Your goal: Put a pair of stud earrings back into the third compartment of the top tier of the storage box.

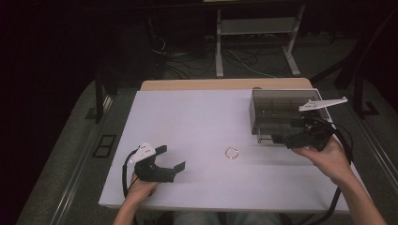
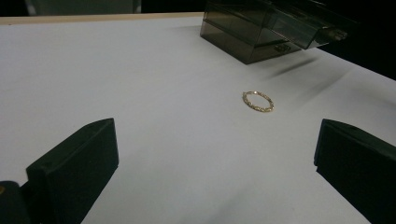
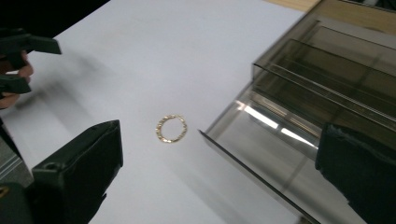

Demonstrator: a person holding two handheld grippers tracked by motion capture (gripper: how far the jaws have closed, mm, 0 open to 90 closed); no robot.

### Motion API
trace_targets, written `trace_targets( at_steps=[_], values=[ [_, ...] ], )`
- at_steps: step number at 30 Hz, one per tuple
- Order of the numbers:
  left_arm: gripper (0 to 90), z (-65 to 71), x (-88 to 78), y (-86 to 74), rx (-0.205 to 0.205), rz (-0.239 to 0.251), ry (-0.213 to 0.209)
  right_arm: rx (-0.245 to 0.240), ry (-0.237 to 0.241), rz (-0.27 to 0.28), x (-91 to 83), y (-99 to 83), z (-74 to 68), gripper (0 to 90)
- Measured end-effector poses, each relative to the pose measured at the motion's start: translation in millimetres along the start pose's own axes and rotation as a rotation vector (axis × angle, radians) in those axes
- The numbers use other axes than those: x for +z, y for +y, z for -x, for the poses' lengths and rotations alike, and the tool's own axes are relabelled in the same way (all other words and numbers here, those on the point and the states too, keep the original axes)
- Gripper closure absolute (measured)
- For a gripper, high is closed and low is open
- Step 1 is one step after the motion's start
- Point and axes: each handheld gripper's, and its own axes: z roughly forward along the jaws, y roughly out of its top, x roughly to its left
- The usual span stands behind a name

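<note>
Plainly, the right gripper stood released, its jaws spread wide with nothing between them, poised at the pulled-out drawer of the smoky drawer box. From it, the gold bracelet lay just off its left jaw, flat on the white tabletop, a short way out from the drawer's open front edge. As a closed loop it offered no long axis, so any approach angle looked equally fair. The left gripper was also released and empty; ahead of it and a little to its right lay the bracelet, with bare tabletop between. I judged the right gripper the nearer of the two. Beyond the white top ran a wooden table edge, then dark floor with loose cables and the legs of a metal stand.
</note>
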Motion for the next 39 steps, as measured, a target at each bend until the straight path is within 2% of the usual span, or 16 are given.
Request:
trace_targets(
  at_steps=[10,19,26,39],
  values=[
    [0.0,0.3,0.3,0.2,-0.003,0.004,-0.001,-0.067,0.043,-0.006,12.4,10.9,-25.6,0.3],
    [0.0,0.6,1.1,0.3,0.0,-0.002,-0.004,-0.096,0.079,-0.021,27.3,14.6,-39.0,0.3],
    [0.0,0.2,1.2,0.4,0.001,-0.001,-0.004,-0.104,0.079,-0.04,39.2,16.5,-47.1,0.3],
    [0.0,-0.9,0.3,1.0,0.002,0.0,-0.004,-0.133,0.106,-0.071,65.2,21.2,-66.4,0.3]
  ],
)
